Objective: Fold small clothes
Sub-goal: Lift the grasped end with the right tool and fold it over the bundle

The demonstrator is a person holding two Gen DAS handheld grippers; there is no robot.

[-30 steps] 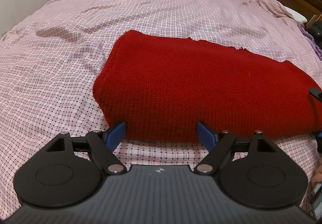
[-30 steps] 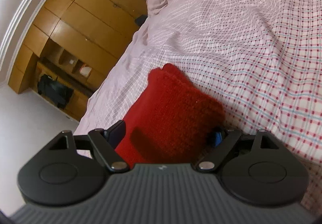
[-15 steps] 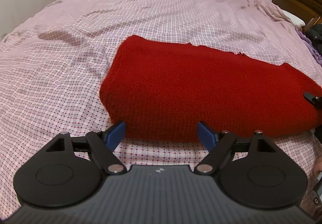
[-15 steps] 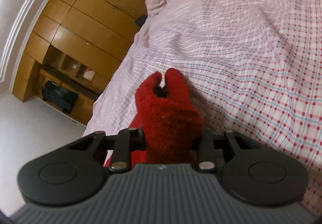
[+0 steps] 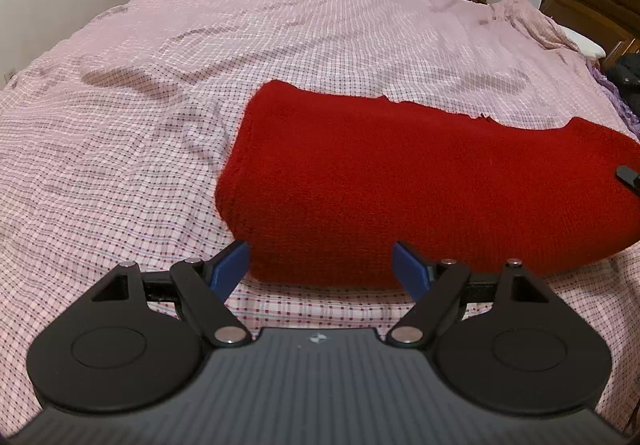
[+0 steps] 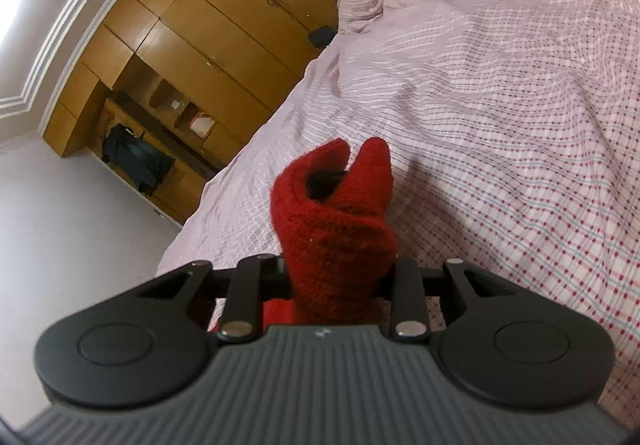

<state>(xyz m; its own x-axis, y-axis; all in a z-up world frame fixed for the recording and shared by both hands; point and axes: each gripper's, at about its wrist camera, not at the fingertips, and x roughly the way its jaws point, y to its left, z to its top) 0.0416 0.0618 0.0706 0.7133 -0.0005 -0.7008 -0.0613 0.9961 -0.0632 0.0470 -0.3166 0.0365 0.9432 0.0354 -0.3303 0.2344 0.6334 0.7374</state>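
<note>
Since before, right claw (image 6: 338,277) has pinched the red knit (image 6: 336,229); left claw (image 5: 322,267) stays spread.

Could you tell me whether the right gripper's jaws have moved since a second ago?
Yes. The right gripper, whose jaws stood wide on either side of the red knit garment, has closed inward and now pinches a bunched end of it above the checked bedsheet.

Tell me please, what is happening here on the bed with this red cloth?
A person is folding a red knitted garment on a bed with a pink checked sheet, using two hand-held claws. The right claw is shut on one bunched end of the garment. The left claw is open at the near edge, gripping nothing.
</note>
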